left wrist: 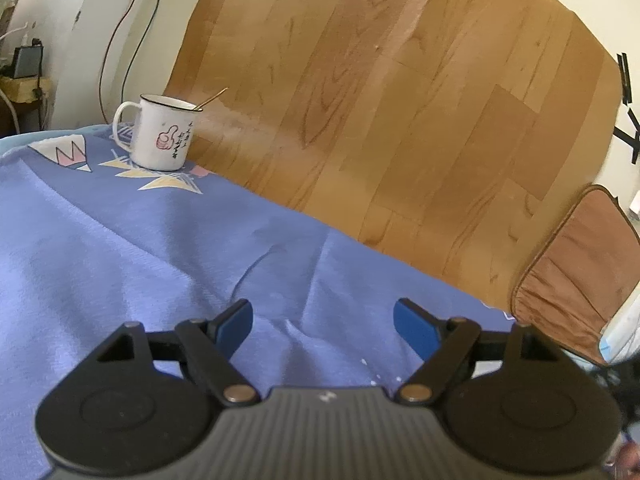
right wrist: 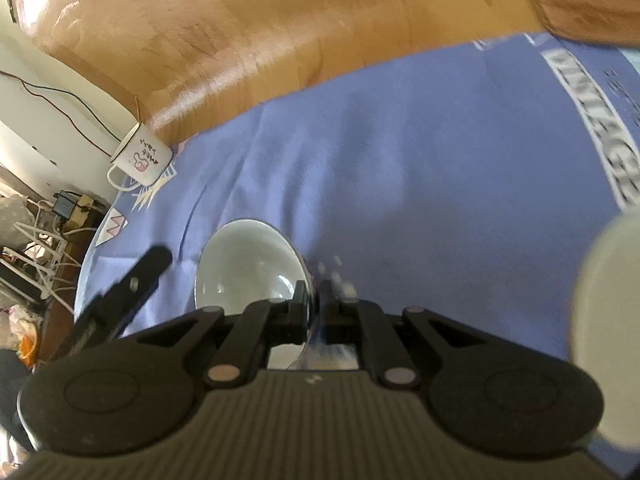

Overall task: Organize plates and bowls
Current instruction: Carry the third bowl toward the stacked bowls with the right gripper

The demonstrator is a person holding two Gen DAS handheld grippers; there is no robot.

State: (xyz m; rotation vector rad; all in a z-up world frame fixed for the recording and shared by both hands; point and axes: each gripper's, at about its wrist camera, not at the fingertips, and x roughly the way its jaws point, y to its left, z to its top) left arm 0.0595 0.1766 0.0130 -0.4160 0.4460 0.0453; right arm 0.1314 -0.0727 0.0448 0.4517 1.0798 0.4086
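Bowl (right wrist: 250,264) round, glossy pale, rim pinched by right hand-held gripper (right wrist: 314,300)

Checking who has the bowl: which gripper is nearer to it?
Right. The right gripper is shut on the bowl rim. The left gripper hangs open over the blue cloth, with no bowl in its view.

Blue printed cloth (left wrist: 132,248) over your work surface.
You have a white enamel mug (left wrist: 162,138) standing upright on it near the far edge, by the pink and yellow pattern; wood-grain floor (left wrist: 400,120) lies beyond.
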